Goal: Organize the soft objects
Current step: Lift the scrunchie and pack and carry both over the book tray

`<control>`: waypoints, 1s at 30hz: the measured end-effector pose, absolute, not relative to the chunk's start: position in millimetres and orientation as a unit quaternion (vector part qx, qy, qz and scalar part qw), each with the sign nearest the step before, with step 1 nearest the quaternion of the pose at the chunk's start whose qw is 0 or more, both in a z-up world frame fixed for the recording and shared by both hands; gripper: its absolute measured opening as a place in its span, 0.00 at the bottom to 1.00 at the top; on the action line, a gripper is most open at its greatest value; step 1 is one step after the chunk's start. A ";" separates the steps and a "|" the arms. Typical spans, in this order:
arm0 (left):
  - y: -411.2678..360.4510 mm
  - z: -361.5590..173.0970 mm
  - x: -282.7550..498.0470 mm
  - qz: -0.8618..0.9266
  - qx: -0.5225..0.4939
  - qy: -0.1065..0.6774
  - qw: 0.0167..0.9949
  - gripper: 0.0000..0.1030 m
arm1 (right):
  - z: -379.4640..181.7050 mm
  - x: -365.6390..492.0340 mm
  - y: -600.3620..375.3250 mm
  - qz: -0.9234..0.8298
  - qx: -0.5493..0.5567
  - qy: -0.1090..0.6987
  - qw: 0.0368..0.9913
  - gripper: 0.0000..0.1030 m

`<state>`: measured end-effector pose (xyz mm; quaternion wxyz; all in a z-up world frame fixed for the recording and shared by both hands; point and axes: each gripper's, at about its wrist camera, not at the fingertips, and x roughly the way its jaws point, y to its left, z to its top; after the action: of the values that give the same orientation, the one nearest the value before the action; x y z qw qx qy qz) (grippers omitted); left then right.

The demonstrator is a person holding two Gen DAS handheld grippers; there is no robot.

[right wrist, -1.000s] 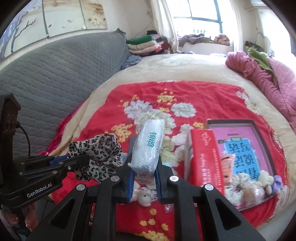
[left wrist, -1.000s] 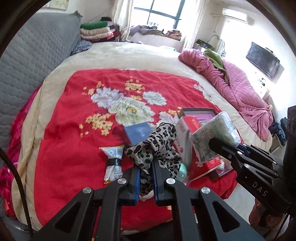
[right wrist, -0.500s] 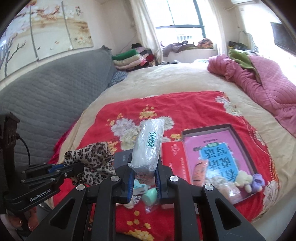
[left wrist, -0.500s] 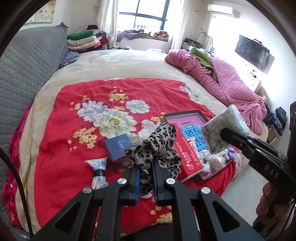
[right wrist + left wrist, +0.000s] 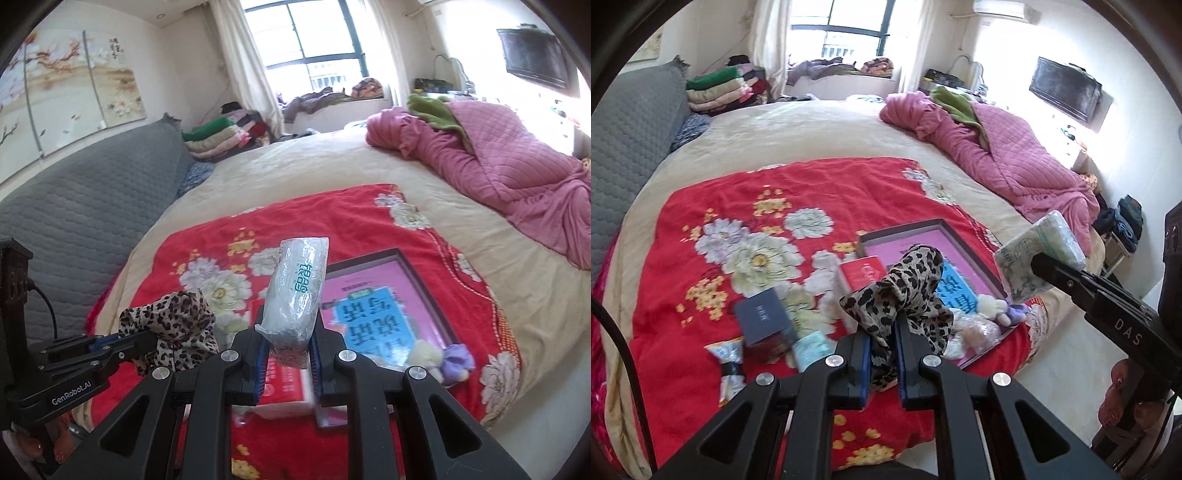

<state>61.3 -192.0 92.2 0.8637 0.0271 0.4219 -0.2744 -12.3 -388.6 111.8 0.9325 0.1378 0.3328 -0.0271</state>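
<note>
My left gripper (image 5: 882, 332) is shut on a leopard-print cloth (image 5: 905, 288) and holds it in the air above the red floral blanket (image 5: 738, 206). The cloth also shows in the right wrist view (image 5: 173, 328). My right gripper (image 5: 286, 347) is shut on a clear-wrapped tissue pack (image 5: 297, 291), held upright above the blanket; the pack also shows in the left wrist view (image 5: 1038, 258). A shallow dark tray (image 5: 424, 284) with a pink and blue sheet lies on the blanket, with fluffy cream and purple pompoms (image 5: 443, 358) at its near corner.
A red box (image 5: 862, 275), a dark blue booklet (image 5: 762, 319), a teal packet (image 5: 812, 350) and a small wrapped item (image 5: 729, 363) lie on the blanket. A pink quilt (image 5: 997, 162) is heaped at the bed's right. A grey headboard (image 5: 85, 221) and folded clothes (image 5: 221, 140) are at left.
Both grippers have risen and pulled back from the blanket with their loads still held. The view has swung right, so the tray and pompoms now show more fully.
</note>
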 end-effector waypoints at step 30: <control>-334.1 -2.2 96.0 -0.329 0.103 0.491 0.800 0.11 | 36.1 21.4 -482.9 -0.079 0.183 0.388 0.900 0.19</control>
<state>96.0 -334.1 -2.2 0.7997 0.1034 0.4913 -0.3292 21.4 -482.9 36.1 0.8998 0.1827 0.3882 -0.0794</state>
